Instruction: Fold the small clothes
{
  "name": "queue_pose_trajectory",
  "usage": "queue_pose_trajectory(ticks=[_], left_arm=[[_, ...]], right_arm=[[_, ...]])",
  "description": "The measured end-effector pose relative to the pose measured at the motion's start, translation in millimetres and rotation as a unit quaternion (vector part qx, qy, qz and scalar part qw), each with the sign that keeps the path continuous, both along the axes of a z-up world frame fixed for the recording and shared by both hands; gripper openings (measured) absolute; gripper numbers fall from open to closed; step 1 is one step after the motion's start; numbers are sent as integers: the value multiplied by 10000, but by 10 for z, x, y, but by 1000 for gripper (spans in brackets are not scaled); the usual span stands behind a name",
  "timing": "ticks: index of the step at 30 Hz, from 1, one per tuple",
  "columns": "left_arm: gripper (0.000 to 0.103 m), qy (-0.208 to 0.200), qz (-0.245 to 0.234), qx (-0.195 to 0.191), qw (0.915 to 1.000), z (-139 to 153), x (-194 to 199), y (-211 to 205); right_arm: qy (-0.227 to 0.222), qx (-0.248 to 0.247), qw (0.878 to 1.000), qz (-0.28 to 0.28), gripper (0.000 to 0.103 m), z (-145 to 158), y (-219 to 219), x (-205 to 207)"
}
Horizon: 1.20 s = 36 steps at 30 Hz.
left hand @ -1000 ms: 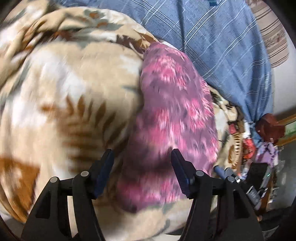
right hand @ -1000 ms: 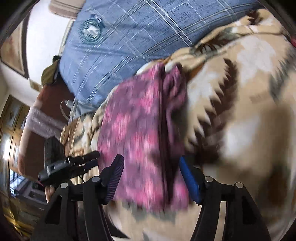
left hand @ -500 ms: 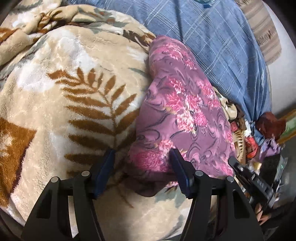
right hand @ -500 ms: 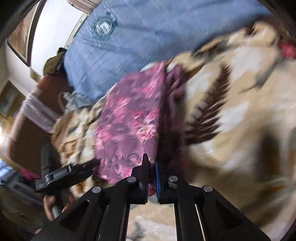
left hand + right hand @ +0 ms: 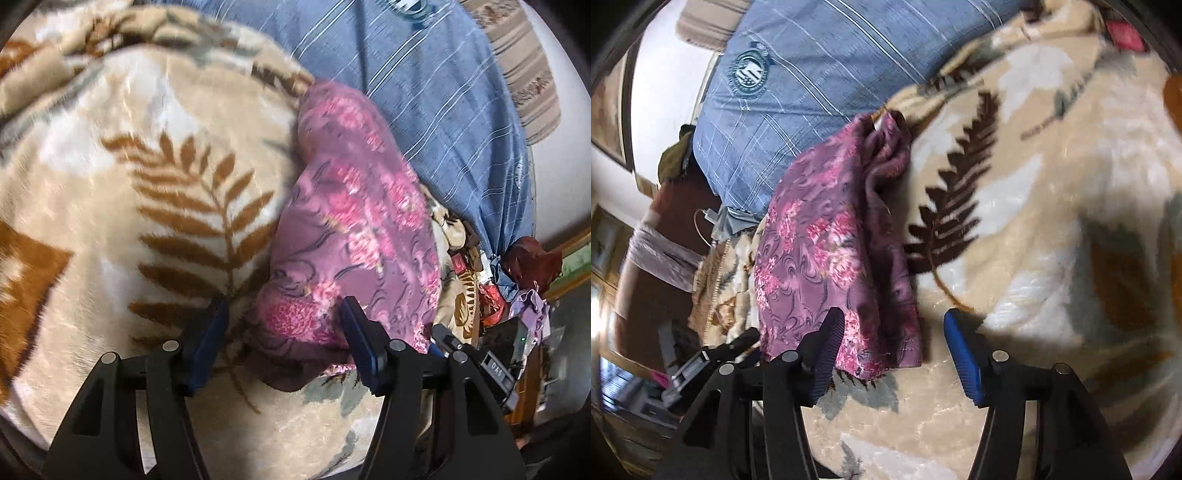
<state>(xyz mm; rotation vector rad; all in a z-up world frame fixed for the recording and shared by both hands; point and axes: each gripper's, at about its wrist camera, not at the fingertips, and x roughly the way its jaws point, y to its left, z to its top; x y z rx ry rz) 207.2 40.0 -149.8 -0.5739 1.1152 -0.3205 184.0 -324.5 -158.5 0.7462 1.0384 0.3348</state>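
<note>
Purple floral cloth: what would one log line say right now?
purple floral cloth folded on beige leaf-print blanket | left gripper open | right gripper open

We see our left gripper and right gripper built alike, with matte black angular arms cut by slotted openings, round silver screws at the joints, and blue fingers, one finger on the right showing a dark ribbed face.
</note>
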Motion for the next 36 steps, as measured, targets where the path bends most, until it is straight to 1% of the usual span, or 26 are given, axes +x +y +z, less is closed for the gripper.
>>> queue_pose_trajectory(ticks=[3, 6, 7, 9, 10, 11, 12, 13, 15, 16, 17, 18, 19, 21, 23, 24, 25, 26, 28, 29, 30, 31, 32, 33, 35, 36], left_arm=[[61, -104, -170, -51, 9998, 32, 4, -78], [61, -194, -307, 217, 9991, 25, -19, -183], [61, -211, -307, 251, 9990, 28, -30, -206], [60, -256, -300, 362, 9986, 25, -31, -228], [57, -297, -308, 441, 9981, 35, -32, -247], [49, -360, -333, 578, 9971, 42, -40, -277], [43, -403, -363, 716, 9960, 50, -45, -306], [30, -429, -383, 740, 9956, 73, -57, -315], [16, -439, -408, 612, 9963, 152, -107, -275], [15, -446, -414, 542, 9967, 212, -141, -234], [14, -512, -393, 339, 9973, 313, -218, -160], [14, -521, -393, 238, 9976, 359, -262, -116], [14, -422, -429, 147, 9981, 368, -306, -81], [14, -178, -435, 126, 9988, 253, -338, -38], [16, 150, -396, 341, 9985, 37, -286, -56], [20, 209, -387, 331, 9985, 8, -266, -54], [22, 178, -371, 310, 9987, 33, -260, -44], [24, 31, -365, 306, 9989, 127, -282, -23], [37, -200, -336, 394, 9985, 270, -336, 12], [38, -266, -337, 507, 9978, 345, -354, 32], [38, -338, -331, 567, 9973, 447, -358, 60], [40, -425, -342, 529, 9971, 546, -333, 85], [43, -493, -361, 503, 9969, 632, -285, 97], [48, -567, -337, 528, 9964, 769, -189, 124], [53, -665, -256, 524, 9961, 917, -5, 160], [55, -701, -272, 368, 9965, 1003, 202, 165]], right_arm=[[-70, -41, 10000, 53, 59, 11, 47, 15], [-97, 130, 9998, 151, 59, -7, 88, 15], [-85, 144, 9997, 192, 57, -16, 114, 21], [-96, -75, 9997, 209, 50, -9, 169, 16], [-91, -302, 9992, 248, 39, 2, 214, 13], [-112, -525, 9981, 286, 23, 11, 255, 13], [-91, -594, 9977, 310, 17, 2, 269, 17], [-50, -549, 9980, 310, 15, 0, 272, 25], [-49, -568, 9978, 352, 13, 91, 272, -3], [-73, -502, 9981, 360, 12, 165, 266, -35], [-156, -365, 9984, 392, 12, 257, 260, -95], [-229, -343, 9983, 410, 12, 330, 263, -150], [-259, -385, 9981, 408, 12, 379, 268, -216], [-144, -418, 9983, 392, 12, 317, 283, -301], [198, -472, 9980, 383, 13, 64, 314, -286], [346, -417, 9977, 395, 13, -48, 327, -257], [330, -370, 9980, 381, 15, -67, 323, -249], [271, -327, 9984, 379, 21, -22, 310, -253], [74, -395, 9985, 381, 25, 120, 298, -269], [-3, -443, 9984, 354, 35, 198, 282, -277], [-53, -484, 9983, 312, 41, 264, 267, -270], [-129, -535, 9981, 291, 50, 365, 247, -241], [-193, -567, 9977, 331, 51, 433, 235, -212], [-258, -594, 9971, 399, 52, 505, 223, -152], [-377, -561, 9962, 547, 57, 662, 208, 65], [-407, -543, 9958, 608, 57, 713, 195, 191]])
